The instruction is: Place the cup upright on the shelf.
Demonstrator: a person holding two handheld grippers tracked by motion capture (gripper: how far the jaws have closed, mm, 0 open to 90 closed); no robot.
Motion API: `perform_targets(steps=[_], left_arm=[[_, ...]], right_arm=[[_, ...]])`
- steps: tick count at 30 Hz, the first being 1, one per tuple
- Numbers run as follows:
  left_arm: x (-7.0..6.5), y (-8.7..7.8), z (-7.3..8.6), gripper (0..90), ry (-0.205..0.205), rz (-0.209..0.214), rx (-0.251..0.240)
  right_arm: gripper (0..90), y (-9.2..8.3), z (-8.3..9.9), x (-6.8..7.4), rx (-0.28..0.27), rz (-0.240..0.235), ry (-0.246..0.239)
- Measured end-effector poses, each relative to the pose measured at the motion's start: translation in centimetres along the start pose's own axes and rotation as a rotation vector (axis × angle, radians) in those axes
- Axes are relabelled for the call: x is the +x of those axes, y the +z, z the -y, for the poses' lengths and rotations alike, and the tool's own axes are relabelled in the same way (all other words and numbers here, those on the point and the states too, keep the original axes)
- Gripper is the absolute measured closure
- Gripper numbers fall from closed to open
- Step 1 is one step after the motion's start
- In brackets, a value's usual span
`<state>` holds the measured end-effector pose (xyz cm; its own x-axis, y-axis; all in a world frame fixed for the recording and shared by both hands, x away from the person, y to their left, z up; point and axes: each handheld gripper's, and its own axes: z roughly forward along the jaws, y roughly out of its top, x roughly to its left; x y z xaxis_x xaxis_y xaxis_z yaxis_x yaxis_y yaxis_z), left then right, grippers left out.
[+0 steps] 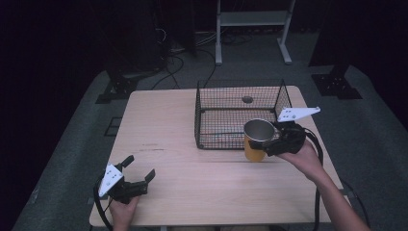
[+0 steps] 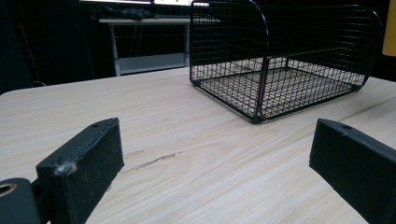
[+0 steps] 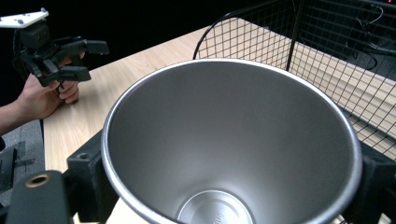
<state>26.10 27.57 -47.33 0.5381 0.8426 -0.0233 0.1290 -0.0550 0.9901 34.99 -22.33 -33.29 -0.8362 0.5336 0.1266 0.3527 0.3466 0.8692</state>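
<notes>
A cup (image 1: 256, 142), yellow outside and steel inside, is held upright by the near right corner of the black wire basket (image 1: 197, 115). My right gripper (image 1: 263, 140) is shut on it, one jaw on each side of the wall. In the right gripper view the cup's empty steel inside (image 3: 224, 140) sits between the jaws of the right gripper (image 3: 231, 186), with the basket (image 3: 327, 60) behind. A yellow strip of the cup (image 2: 390, 28) shows above table level. My left gripper (image 1: 140, 169) is open and empty low over the table's near left corner, also seen as left gripper (image 2: 217, 177) and left gripper (image 3: 79, 58).
The light wooden table (image 1: 163, 130) has bare room to the left of and in front of the basket (image 2: 261, 60). A small dark round spot (image 1: 247, 99) shows at the basket's far side. Beyond the table stand a white frame (image 1: 252, 29), dark stands and floor cables.
</notes>
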Motion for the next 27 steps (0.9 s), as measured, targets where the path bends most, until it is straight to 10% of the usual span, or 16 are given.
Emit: perform_targets(steps=[27], left_arm=[[0.0, 0.0, 0.0, 2.3, -0.002, 0.005, -0.001]], right_arm=[[11.9, 2.5, -5.2, -4.3, 0.039, 0.041, 0.012]])
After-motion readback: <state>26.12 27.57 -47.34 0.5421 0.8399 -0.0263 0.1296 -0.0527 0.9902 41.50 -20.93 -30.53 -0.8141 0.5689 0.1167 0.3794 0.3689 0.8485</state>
